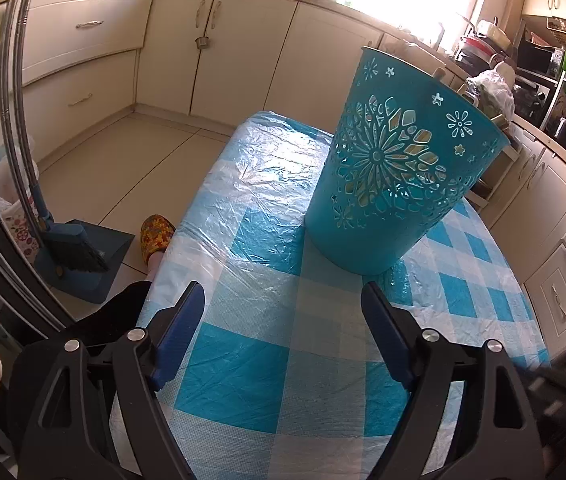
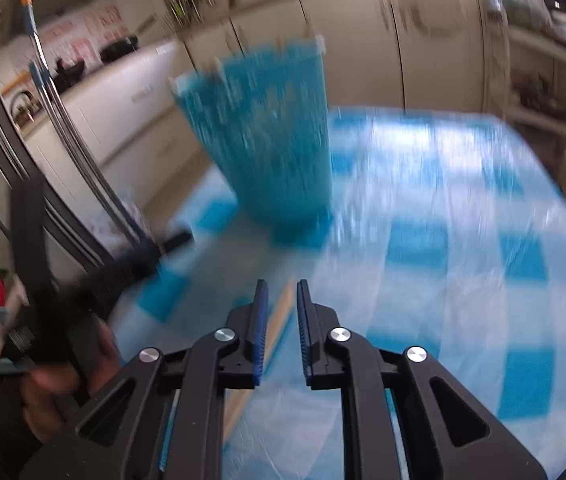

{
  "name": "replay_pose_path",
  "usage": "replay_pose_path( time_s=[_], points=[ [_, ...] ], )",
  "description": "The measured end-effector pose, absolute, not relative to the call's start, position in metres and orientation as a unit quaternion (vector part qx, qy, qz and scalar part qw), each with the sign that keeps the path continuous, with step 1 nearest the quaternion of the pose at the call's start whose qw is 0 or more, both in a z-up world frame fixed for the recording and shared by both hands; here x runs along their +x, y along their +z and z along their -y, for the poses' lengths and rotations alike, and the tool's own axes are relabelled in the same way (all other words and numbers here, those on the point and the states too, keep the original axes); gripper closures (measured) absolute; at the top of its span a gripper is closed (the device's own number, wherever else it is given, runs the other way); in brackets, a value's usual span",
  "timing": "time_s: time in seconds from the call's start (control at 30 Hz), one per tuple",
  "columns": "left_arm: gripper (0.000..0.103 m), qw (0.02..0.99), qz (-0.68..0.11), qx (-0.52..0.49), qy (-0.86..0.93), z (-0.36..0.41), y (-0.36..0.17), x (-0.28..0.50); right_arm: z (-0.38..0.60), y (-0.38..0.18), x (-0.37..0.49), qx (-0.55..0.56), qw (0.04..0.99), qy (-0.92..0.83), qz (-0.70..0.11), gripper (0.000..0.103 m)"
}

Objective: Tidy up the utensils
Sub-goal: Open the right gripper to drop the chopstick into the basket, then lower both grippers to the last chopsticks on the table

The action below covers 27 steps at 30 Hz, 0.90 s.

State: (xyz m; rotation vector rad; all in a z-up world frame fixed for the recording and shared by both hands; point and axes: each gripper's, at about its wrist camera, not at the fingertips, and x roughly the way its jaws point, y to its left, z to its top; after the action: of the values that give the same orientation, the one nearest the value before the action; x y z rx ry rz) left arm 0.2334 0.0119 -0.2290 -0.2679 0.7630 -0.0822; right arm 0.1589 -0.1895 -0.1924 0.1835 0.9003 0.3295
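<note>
A teal cut-out bin [image 1: 397,168] stands upright on the blue-and-white checked table [image 1: 303,360]; pale utensil shapes show through its holes. My left gripper [image 1: 283,304] is open and empty, a short way in front of the bin. In the blurred right wrist view the bin [image 2: 267,136] stands ahead, with utensil handles at its rim. My right gripper [image 2: 282,292] has its jaws nearly closed with a narrow gap. A pale wooden strip [image 2: 271,344] lies under or between the fingers; I cannot tell whether it is gripped.
Cream cabinets [image 1: 219,48] run around the room. A broom and dustpan [image 1: 79,252] stand on the floor left of the table, beside a foot in a yellow slipper [image 1: 157,236]. The other hand-held gripper [image 2: 63,280] shows at the left of the right wrist view.
</note>
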Motion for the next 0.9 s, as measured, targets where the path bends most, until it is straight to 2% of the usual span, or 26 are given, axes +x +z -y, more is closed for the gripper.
replay_pose_path(
  time_s=[0.33, 0.5, 0.67, 0.9],
  points=[
    [0.025, 0.917, -0.373, -0.134, -0.040, -0.012, -0.230, 0.233, 0.163, -0.217, 0.160, 0.039, 0.880, 0.158, -0.447, 0.089],
    [0.025, 0.918, -0.373, -0.129, -0.042, -0.010, -0.230, 0.233, 0.159, -0.219, 0.160, 0.002, 0.888, 0.142, -0.438, 0.093],
    [0.025, 0.917, -0.382, -0.098, -0.053, 0.003, -0.229, 0.234, 0.190, -0.222, 0.166, 0.020, 0.895, 0.105, -0.432, 0.094],
    [0.025, 0.897, -0.420, 0.001, -0.137, 0.071, -0.224, 0.218, 0.229, -0.228, 0.168, 0.098, 0.892, 0.117, -0.426, 0.097]
  ],
)
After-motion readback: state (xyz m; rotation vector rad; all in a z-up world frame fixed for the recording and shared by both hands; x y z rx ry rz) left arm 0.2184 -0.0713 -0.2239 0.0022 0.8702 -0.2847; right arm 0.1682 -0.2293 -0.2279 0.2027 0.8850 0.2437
